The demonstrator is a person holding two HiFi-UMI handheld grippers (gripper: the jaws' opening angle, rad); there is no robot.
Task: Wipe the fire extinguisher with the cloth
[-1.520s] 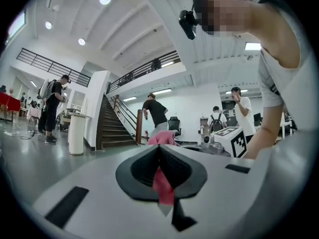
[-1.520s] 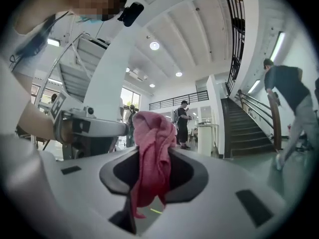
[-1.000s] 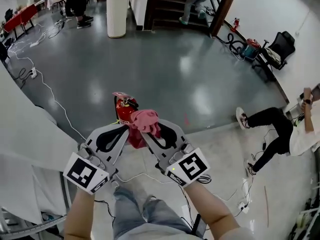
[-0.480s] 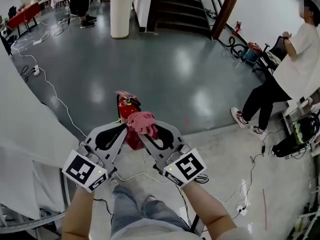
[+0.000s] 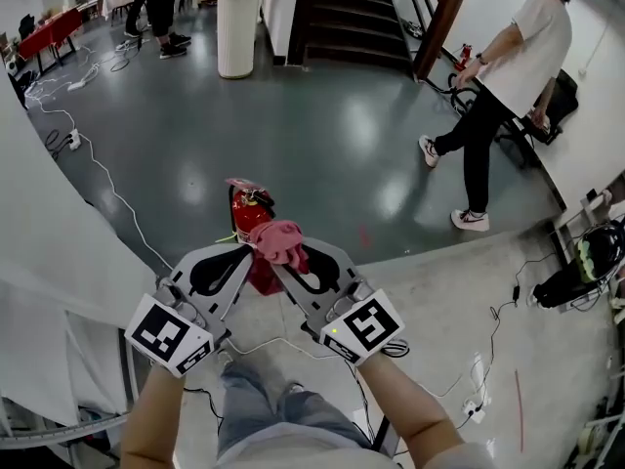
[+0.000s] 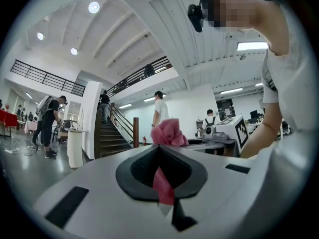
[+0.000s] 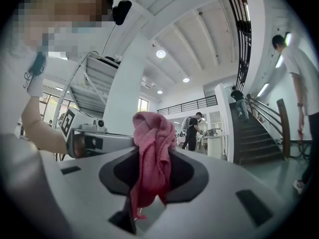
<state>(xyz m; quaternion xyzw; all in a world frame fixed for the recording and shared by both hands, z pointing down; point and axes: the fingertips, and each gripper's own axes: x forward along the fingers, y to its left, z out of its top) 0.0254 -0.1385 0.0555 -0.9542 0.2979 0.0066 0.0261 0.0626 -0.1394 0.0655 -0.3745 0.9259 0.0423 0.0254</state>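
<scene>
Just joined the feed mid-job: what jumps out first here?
The pink cloth is bunched mid-frame in the head view, pinched between the left gripper and the right gripper. Just behind it the red extinguisher stands upright on the grey floor. At upper right, a person in a white shirt is mid-step near the stairs.

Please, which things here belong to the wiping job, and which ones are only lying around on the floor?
For the job:
- pink cloth, pinched by both the left tongs and the right tongs
- red fire extinguisher, on the floor

Just around:
- white cable
- white round stand
- red table
</scene>
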